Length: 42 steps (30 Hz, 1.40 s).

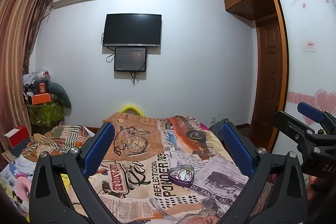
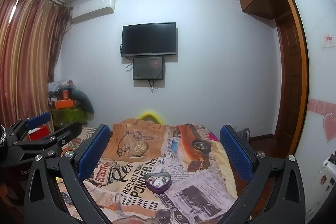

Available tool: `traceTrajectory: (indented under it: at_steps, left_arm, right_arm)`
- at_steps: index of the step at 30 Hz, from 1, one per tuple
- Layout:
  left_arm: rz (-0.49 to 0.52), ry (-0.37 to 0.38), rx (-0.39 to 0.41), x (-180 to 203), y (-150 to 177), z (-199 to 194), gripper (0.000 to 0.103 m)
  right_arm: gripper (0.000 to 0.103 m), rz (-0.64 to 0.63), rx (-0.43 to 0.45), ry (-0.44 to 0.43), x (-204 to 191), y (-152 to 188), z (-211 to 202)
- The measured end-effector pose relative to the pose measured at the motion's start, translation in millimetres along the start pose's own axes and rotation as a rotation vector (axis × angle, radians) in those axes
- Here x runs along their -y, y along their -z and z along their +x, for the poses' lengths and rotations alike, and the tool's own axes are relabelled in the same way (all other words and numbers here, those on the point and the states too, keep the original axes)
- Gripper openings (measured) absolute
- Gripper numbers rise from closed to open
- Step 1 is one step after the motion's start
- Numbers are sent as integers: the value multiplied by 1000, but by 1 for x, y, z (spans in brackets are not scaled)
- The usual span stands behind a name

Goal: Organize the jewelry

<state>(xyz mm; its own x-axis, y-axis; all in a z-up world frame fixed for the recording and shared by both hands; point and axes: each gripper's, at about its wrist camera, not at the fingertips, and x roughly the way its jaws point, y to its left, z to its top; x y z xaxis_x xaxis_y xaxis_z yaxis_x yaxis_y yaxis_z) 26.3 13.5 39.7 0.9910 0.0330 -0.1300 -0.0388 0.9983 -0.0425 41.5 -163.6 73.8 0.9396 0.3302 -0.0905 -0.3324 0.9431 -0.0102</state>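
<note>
A purple heart-shaped tin (image 1: 181, 175) lies open on the printed cloth, with several small pieces of jewelry inside; it also shows in the right wrist view (image 2: 158, 181). My left gripper (image 1: 168, 138) is open and empty, held above and short of the tin. My right gripper (image 2: 164, 140) is open and empty at about the same height. The right gripper shows at the right edge of the left wrist view (image 1: 310, 119). The left gripper shows at the left of the right wrist view (image 2: 42, 121).
The cloth (image 1: 147, 171) carries a printed pocket watch and car and covers a bed. A pile of clothes (image 1: 52, 140) lies to the left. A TV (image 1: 132, 29) hangs on the far wall. Boxes (image 1: 40, 98) stand by the curtain; a wardrobe (image 1: 304, 56) is on the right.
</note>
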Motion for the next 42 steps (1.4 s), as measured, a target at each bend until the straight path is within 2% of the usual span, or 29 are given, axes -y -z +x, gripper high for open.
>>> traceTrajectory:
  at_steps: [42]
  left_arm:
    - [-20, 28, -39, -6, 4, 14, 103]
  right_arm:
    - [103, 18, -31, 9, 4, -4, 2]
